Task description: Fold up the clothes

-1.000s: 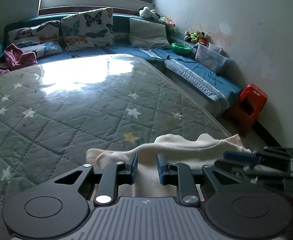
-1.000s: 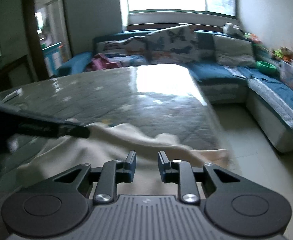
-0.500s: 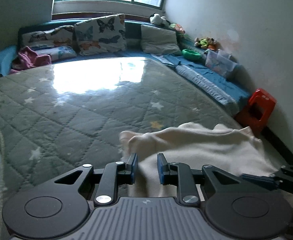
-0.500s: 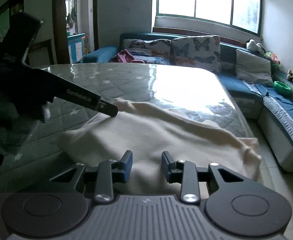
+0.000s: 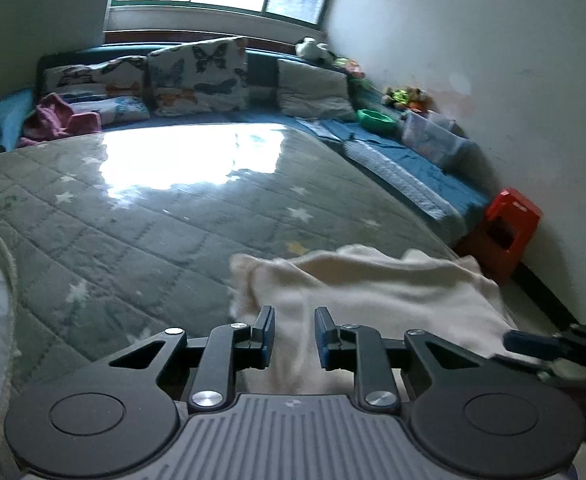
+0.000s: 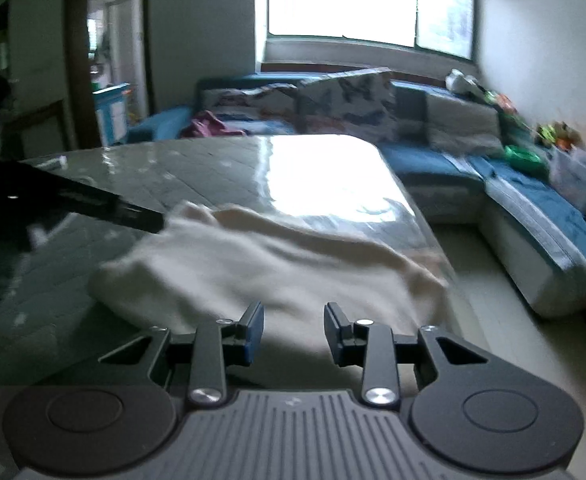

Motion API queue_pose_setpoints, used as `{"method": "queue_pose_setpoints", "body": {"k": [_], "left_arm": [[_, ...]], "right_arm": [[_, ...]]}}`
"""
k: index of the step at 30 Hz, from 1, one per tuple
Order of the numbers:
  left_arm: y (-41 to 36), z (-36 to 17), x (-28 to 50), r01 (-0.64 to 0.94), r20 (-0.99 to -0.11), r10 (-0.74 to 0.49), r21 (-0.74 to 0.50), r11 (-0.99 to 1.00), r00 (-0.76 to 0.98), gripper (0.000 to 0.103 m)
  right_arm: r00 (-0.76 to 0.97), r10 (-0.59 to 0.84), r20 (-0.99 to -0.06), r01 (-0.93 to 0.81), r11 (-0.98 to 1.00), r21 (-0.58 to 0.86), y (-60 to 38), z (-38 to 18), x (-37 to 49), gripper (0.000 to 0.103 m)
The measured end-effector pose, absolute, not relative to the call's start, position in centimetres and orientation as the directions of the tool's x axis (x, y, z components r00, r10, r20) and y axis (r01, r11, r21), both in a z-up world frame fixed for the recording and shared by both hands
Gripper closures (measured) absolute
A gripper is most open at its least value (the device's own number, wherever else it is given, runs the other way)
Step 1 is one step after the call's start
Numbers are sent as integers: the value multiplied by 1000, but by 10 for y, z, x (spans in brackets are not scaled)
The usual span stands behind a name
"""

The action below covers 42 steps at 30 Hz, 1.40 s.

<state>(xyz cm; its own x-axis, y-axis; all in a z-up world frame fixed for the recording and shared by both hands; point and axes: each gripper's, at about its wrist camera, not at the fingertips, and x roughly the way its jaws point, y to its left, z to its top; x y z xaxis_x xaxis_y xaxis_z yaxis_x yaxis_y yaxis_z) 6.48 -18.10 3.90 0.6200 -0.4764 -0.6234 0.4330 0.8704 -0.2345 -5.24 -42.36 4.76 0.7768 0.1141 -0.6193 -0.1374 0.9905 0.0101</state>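
Note:
A cream garment point(image 5: 365, 292) lies spread near the front right corner of the grey-green quilted mattress point(image 5: 153, 208). My left gripper point(image 5: 294, 336) hovers open over the garment's near left part, nothing between its fingers. My right gripper point(image 6: 293, 334) is open above the garment point(image 6: 277, 268) at its near edge. The right gripper's fingertips also show in the left wrist view point(image 5: 533, 342), at the garment's right edge. The left gripper reaches into the right wrist view point(image 6: 133, 214) beside the garment's far left corner.
A blue corner sofa point(image 5: 405, 160) with butterfly pillows point(image 5: 197, 76) wraps the mattress's back and right. A pink cloth point(image 5: 57, 120) lies on the sofa at the left. A red stool point(image 5: 511, 222) stands by the right wall. Bare floor point(image 6: 505, 320) runs between mattress and sofa.
Both grippers have opened a little wider and shifted over the garment. The garment has been spread and drawn further onto the mattress; its far left corner now lies flatter.

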Motion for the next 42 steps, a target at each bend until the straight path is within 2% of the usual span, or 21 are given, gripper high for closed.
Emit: {"method": "queue_pose_setpoints", "body": {"k": [3,9,15,19,25,29,34,42], "left_arm": [[-186,37,52,467,-625,-490,-218,857,607,79],[-190,32,39,493,-631,-490,-191,849,601,79],[-189,29,37,489,-637,-481,-182,853,603,79],[-186,32,33,484,-627,-489,-197,853,606,79],[-185,28,28,481,-636,-475,-180,858,609,79],[-183,31,26,474,-628,-477,-189,860,615,79],[-184,28,24,468,-637,-464,-178,865,615,79],[-176,38,20,449,-620,-467,-199,871,630,79]], "right_arm": [[763,108,-638,-123,992,21,-431,42,-59,70],[796,95,-597,-88,995,41,-442,55,-69,70],[769,68,-636,-59,998,36,-445,40,-62,71],[789,59,-611,-57,998,23,-443,46,-68,71],[774,49,-631,-52,999,14,-442,39,-71,71],[797,34,-603,-18,999,32,-448,44,-76,71],[776,25,-631,1,999,41,-453,36,-73,71],[802,26,-597,-10,1000,30,-443,51,-66,69]]}}
